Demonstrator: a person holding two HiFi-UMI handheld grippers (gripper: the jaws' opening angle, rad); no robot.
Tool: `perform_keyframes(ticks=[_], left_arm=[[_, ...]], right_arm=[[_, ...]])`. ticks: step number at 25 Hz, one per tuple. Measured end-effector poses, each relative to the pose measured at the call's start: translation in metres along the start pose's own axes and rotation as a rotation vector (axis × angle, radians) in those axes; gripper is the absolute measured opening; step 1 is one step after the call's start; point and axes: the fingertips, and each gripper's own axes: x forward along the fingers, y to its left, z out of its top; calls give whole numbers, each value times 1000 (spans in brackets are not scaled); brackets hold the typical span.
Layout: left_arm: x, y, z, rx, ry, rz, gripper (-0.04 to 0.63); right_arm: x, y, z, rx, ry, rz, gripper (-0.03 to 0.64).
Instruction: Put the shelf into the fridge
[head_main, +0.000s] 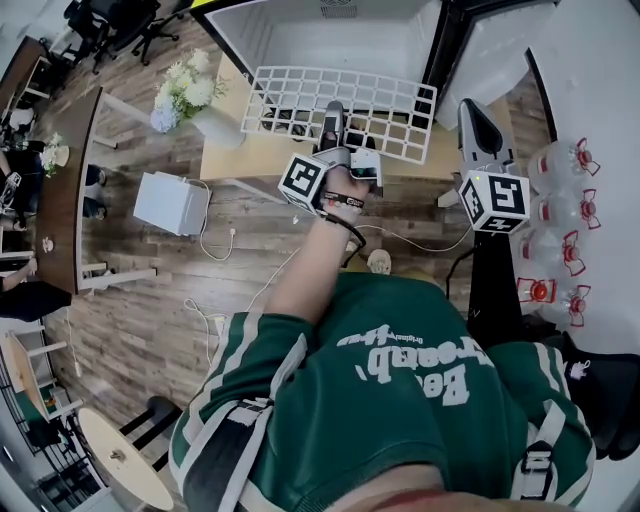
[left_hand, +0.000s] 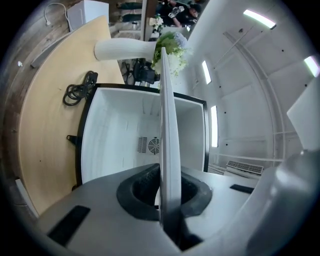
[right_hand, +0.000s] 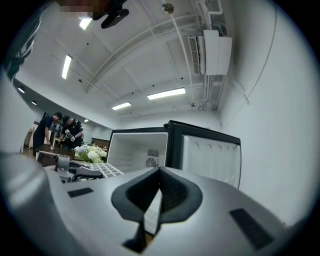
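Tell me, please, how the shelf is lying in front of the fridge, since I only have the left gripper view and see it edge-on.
Observer: The head view shows the shelf as a white wire grid lying roughly flat, gripped at its near edge by the left tongs, just outside the open fridge.
Operator: Thank you. Is the other hand helping?
Observer: No. The right tongs are shut on nothing, off to the shelf's right.
Operator: And could the door get in the way?
Observer: It seems unlikely: the door stands wide open on the fridge's right side.
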Motion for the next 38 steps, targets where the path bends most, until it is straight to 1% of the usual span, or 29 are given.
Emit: perform_keyframes(ticks=[3,6,9,19,23,27,30,38], left_arm=[[5,7,2,-7,1,15,26],[14,13,13,-17,-20,23,26],[22,16,21,-8,-33,25,26],[42,21,25,-16,-42,38,26],[45,24,26,0,-69,47,26],[50,24,26,34,-95,59,26],[54,21,23,37,-115,59,26],[60,27,24,76,-128,62,26]], right_arm=[[0,0,2,-6,2,-9,3],[1,0,3,-15,6,-16,3],[3,-3,1,-20,13,-24,3],[13,-5,9,-33,10,-38,3],[13,-4,12,-35,4,-33,3],[14,0,17,-41,-7,-24,3],[14,2,17,-45,-5,-14,3],[15,4,16,-43,-7,0,3]])
